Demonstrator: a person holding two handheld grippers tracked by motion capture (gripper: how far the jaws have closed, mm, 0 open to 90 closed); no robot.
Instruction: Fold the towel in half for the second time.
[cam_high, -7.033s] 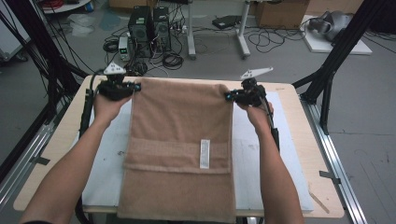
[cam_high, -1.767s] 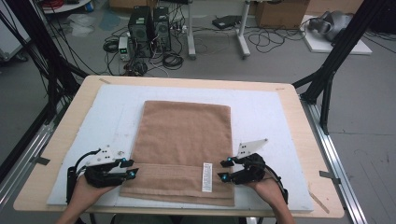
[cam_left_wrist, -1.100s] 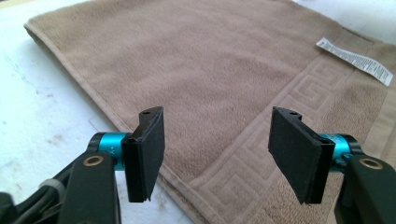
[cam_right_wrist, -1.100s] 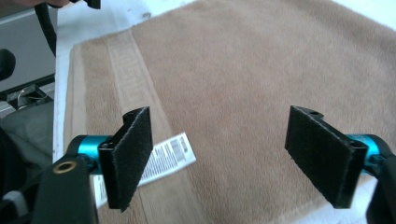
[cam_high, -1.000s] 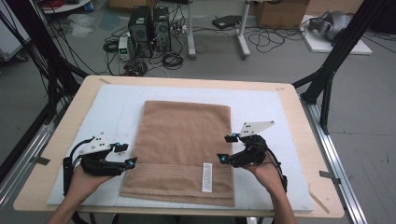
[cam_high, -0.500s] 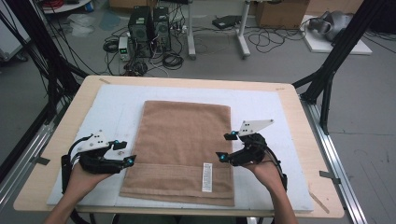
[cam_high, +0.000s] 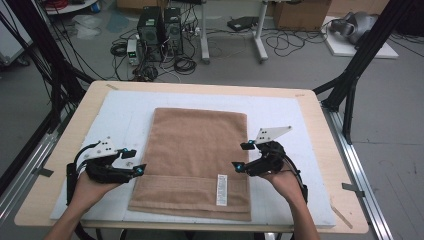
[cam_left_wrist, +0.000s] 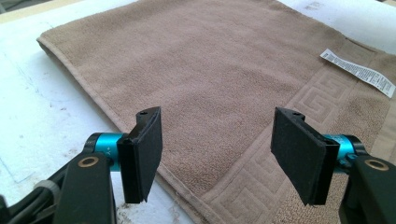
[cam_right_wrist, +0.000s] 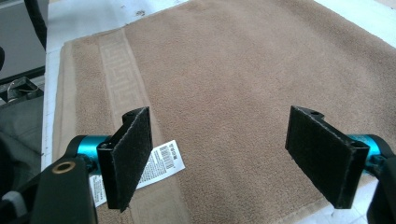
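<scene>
Brown terry towel (cam_high: 196, 160) lies flat, folded, in the middle of the white foam mat (cam_high: 280, 115) on the wooden table (cam_high: 320, 125); its near end carries a woven key-pattern band and a white care label (cam_high: 221, 189).

High view gives the layout: left gripper (cam_high: 136, 162) sits just off the towel's left edge, right gripper (cam_high: 241, 156) at the right edge, both low over the mat, w/ a grey three-cornered plate on top of each. Forearms come in from the bottom. Beyond the far table edge: PC towers (cam_high: 160, 25), tangled cables, desk legs, black frame struts left & right.

Left gripper view adds detail the high view lacks: jaws stand wide apart, nothing between the pads; towel's hemmed edge runs diagonally under them, key pattern (cam_left_wrist: 308, 100) visible to the right, label (cam_left_wrist: 358, 72) farther off. Can't tell if the tips touch the cloth.

Right gripper view: jaws also spread wide, empty, over the towel's side; label (cam_right_wrist: 156, 163) sits partly behind the left-hand pad, pattern band (cam_right_wrist: 119, 70) runs away to the upper left. Mat edge shows at the bottom right corner.

Nothing lies on the towel btwn the two grippers.
</scene>
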